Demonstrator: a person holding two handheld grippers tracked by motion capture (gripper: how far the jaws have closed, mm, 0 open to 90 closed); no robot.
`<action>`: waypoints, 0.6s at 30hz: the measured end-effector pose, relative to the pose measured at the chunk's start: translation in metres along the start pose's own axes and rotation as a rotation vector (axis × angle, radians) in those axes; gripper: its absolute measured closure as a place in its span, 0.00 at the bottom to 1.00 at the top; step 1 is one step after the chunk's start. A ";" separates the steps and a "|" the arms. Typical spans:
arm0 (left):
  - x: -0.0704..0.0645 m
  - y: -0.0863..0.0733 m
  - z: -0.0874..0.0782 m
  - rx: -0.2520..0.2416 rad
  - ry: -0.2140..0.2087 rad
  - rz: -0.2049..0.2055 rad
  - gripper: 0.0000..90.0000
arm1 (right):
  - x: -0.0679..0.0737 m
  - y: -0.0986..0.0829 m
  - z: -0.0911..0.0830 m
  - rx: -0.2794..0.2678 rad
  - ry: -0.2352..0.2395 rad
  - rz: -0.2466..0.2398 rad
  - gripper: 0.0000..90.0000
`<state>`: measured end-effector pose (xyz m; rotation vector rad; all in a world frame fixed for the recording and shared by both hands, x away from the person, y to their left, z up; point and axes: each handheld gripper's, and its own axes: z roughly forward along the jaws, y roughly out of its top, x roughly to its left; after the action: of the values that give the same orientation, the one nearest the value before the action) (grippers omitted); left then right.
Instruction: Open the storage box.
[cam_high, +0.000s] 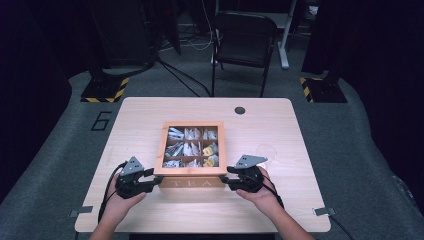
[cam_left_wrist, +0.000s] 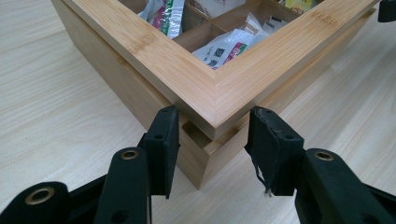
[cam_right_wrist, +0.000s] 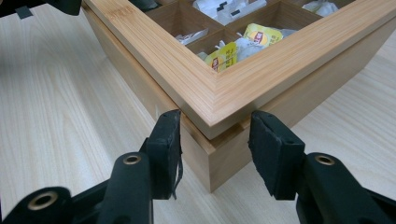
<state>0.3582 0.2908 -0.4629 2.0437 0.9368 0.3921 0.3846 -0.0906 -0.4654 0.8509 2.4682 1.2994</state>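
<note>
Wooden tea box (cam_high: 190, 181) sits mid-table (cam_high: 280, 125), nearer my edge, framed lid down. Left gripper (cam_high: 150, 181) and right gripper (cam_high: 229, 180) each straddle a front corner, jaws spread, pinching nothing yet. I judge a two-handed grasp is starting; next, close evenly. The gripper views show the lid seam (cam_left_wrist: 200, 135); the high view shows "TEA".

The tea box (cam_high: 190, 150) stands mid-table, blocking the way between the 2 grippers. The left gripper (cam_high: 148, 181) straddles its near left corner and the right gripper (cam_high: 229, 181) its near right corner, jaws spread with a gap on either side of the wood. Bare table (cam_high: 140, 112) lies open left, right and behind the box. A chair (cam_high: 245, 37) stands beyond the far edge.
</note>
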 end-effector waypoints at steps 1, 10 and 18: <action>0.000 0.000 0.001 -0.014 0.004 -0.009 0.60 | -0.001 0.001 0.001 0.003 0.003 0.016 0.59; 0.002 0.010 -0.005 -0.042 0.007 -0.001 0.57 | -0.004 0.013 -0.004 -0.006 0.028 0.055 0.58; 0.002 0.020 -0.013 -0.051 0.025 0.030 0.54 | -0.007 0.023 -0.011 -0.008 0.031 0.058 0.56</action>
<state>0.3616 0.2926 -0.4396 2.0131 0.9030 0.4542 0.3943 -0.0920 -0.4403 0.9136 2.4780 1.3506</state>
